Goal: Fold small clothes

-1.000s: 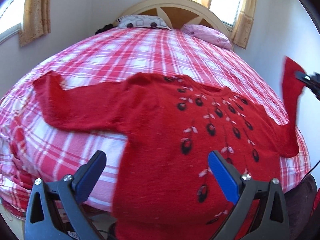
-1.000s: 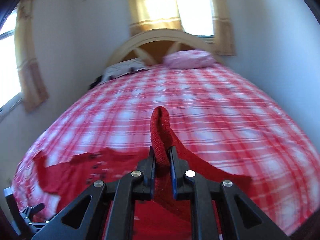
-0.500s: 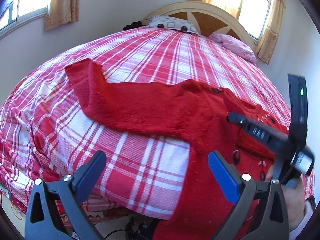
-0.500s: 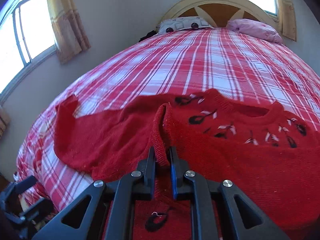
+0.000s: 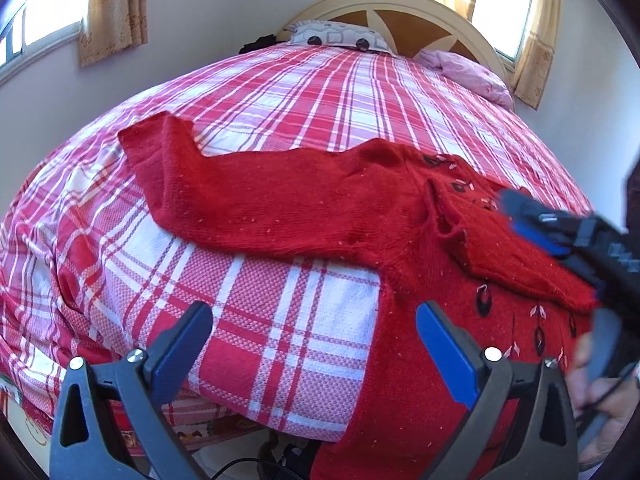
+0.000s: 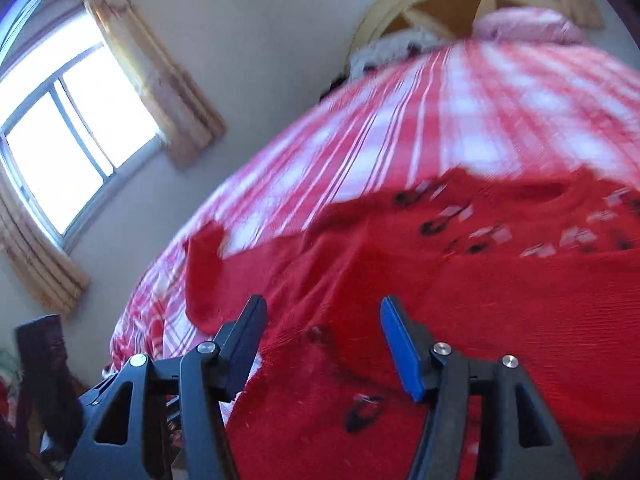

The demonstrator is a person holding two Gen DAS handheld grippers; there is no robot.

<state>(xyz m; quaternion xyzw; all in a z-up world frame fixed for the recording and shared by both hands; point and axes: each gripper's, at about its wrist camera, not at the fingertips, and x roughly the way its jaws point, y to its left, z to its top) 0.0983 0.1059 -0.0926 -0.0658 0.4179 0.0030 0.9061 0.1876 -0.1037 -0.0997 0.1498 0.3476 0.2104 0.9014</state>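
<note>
A red knit sweater (image 5: 288, 204) with dark flower motifs lies on the red-and-white plaid bed (image 5: 280, 92). Its left sleeve stretches flat toward the bed's left side. Its right sleeve (image 5: 504, 252) lies folded across the chest. My left gripper (image 5: 316, 332) is open and empty above the bed's near edge, left of the sweater body. My right gripper (image 6: 324, 332) is open and empty just above the folded sleeve (image 6: 440, 280); it shows blurred at the right edge of the left wrist view (image 5: 560, 232).
Two pillows (image 5: 340, 36) and a cream headboard (image 5: 400, 8) stand at the far end. Curtained windows (image 6: 68, 132) flank the bed. Cables and clutter (image 5: 256, 460) lie on the floor below the near bed edge.
My right gripper carried the right sleeve across the sweater's chest, then opened and let it go. My left gripper swung left, open throughout.
</note>
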